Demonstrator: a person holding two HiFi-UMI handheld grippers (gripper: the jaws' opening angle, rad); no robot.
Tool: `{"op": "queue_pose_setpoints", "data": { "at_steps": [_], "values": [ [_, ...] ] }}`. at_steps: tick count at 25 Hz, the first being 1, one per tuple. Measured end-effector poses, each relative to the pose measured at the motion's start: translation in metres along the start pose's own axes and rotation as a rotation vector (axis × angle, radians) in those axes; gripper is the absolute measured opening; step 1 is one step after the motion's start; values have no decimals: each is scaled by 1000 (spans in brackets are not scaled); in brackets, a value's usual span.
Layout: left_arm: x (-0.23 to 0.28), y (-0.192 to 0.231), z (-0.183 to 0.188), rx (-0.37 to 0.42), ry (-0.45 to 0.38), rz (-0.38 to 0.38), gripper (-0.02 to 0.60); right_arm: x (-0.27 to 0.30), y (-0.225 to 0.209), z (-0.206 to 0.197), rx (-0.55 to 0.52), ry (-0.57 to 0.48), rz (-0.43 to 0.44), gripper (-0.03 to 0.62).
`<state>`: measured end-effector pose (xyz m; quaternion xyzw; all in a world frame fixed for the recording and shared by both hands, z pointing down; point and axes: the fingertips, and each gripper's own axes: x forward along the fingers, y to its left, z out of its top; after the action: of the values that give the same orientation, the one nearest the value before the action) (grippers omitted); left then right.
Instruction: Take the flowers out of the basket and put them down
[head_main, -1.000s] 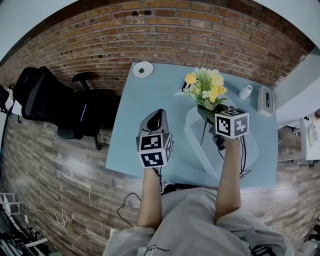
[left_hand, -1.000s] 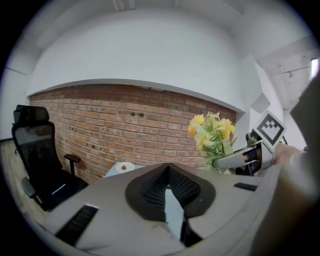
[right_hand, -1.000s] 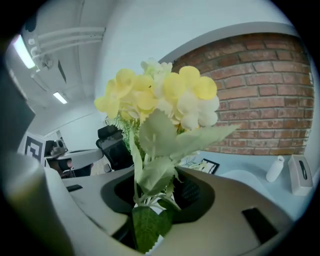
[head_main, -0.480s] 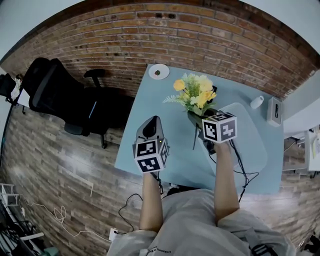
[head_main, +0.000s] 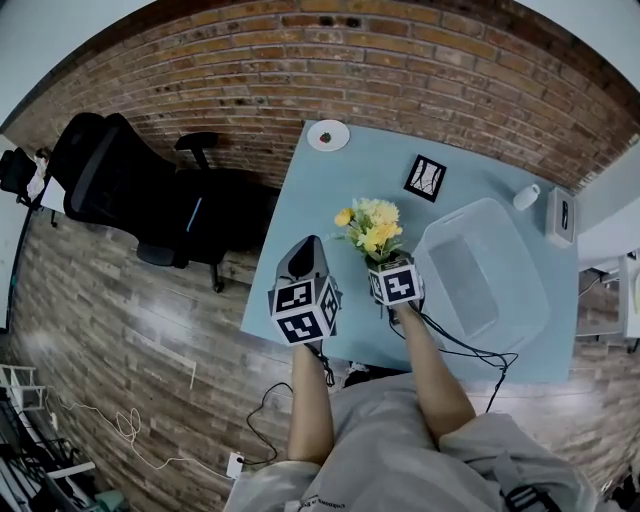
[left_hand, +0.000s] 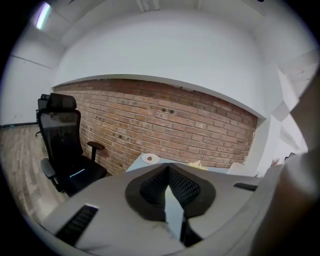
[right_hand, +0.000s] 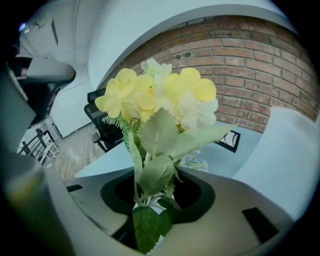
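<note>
A bunch of yellow and white artificial flowers (head_main: 368, 225) with green leaves stands upright over the blue table (head_main: 300, 210), left of the clear plastic basket (head_main: 480, 270). My right gripper (head_main: 383, 265) is shut on the stems, low over the table; its view shows the blooms (right_hand: 160, 100) rising from between the jaws (right_hand: 157, 200). The basket (right_hand: 287, 155) lies to its right and holds nothing I can see. My left gripper (head_main: 301, 262) hovers at the table's left front, left of the flowers. Its jaws (left_hand: 168, 170) meet at the tips with nothing in them.
A white plate (head_main: 328, 135) sits at the table's far left corner and a black-framed picture (head_main: 426, 177) lies behind the flowers. A small white object (head_main: 527, 196) and a tissue box (head_main: 561, 215) are at the far right. A black office chair (head_main: 100, 190) stands left of the table.
My right gripper has carried the flowers from above the basket to the left and down toward the table. The left gripper has shifted a little nearer the table's front left.
</note>
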<state>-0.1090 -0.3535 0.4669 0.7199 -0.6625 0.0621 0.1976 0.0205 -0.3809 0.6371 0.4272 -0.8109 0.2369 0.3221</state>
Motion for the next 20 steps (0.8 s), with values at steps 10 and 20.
{"op": "queue_pose_setpoints", "data": {
  "at_steps": [10, 20],
  "values": [
    [-14, 17, -6, 12, 2, 8, 21, 34, 16, -66, 77, 26, 0, 196],
    [-17, 32, -30, 22, 29, 10, 21, 28, 2, -70, 93, 24, -104, 396]
  ]
}}
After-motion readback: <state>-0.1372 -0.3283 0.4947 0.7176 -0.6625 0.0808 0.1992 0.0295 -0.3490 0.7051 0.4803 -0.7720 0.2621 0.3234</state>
